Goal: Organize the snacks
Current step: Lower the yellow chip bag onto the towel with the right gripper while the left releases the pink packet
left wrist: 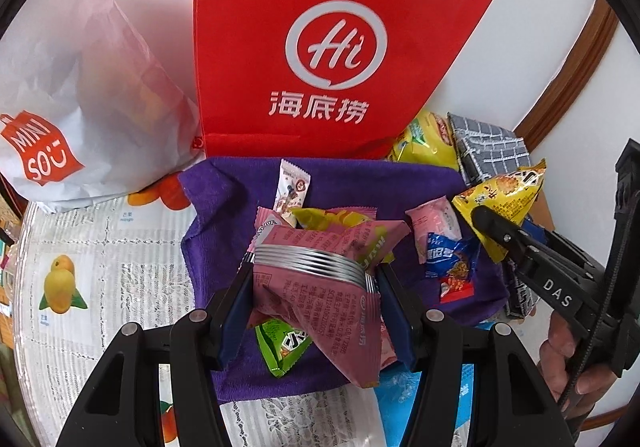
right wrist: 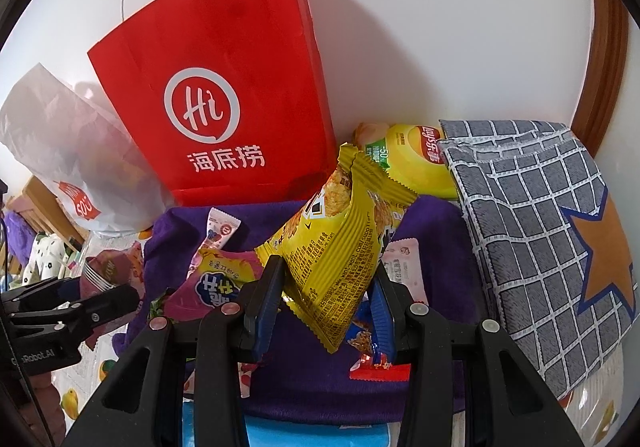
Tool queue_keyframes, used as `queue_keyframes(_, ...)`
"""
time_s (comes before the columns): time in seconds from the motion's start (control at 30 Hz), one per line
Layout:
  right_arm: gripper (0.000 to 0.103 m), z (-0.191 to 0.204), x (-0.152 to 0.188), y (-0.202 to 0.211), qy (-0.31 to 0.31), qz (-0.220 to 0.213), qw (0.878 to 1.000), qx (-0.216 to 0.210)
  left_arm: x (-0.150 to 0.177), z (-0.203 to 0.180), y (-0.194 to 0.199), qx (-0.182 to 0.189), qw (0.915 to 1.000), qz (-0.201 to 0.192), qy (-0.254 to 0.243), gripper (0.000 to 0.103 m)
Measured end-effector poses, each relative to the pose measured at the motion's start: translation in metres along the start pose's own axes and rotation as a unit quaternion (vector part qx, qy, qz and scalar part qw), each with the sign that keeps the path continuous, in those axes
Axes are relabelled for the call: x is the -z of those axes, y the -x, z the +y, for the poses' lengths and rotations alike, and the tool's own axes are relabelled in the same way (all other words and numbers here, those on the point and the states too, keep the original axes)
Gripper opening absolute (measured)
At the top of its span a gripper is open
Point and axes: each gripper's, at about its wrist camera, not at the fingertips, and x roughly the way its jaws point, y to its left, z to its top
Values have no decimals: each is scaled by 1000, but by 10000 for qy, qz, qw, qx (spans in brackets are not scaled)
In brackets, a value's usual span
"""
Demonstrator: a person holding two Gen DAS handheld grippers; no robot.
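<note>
Black fingers of the left gripper (left wrist: 314, 279) angle steeply down and pinch a crumpled pink snack packet (left wrist: 320, 271) with a silver striped band, above the purple cloth (left wrist: 224, 207). To its right, the right gripper (right wrist: 326, 287) also slants downward, jaws clamped on a yellow snack packet (right wrist: 340, 247) that stands up between them; a hand (left wrist: 568, 359) grips its handle. Loose packets lie on the cloth beneath. Farther back a red paper bag (right wrist: 224, 95) stands upright against the white wall, a white plastic bag (left wrist: 80, 87) just beside it.
</note>
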Motion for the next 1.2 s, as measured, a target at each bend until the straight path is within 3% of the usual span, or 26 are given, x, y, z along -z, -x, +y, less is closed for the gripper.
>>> queue_keyframes(0.2, 42, -3, 2, -11, 99, 186, 9998, -23, 1, 2, -19, -101, 9997, 221, -8, 57)
queue_keyframes(0.5, 42, -2, 8, -25, 265, 434, 9985, -177, -2, -2, -30, -148, 9996, 248, -25, 57)
queue_keyframes(0.97, 42, -5, 16, -53, 347, 921, 9951, 89, 3, -6, -35, -362, 9988, 260, -222, 59)
queue_keyframes(1.2, 42, -5, 17, -58, 378, 991, 9943, 140, 9, 4, -48, -355, 9981, 505, -85, 56)
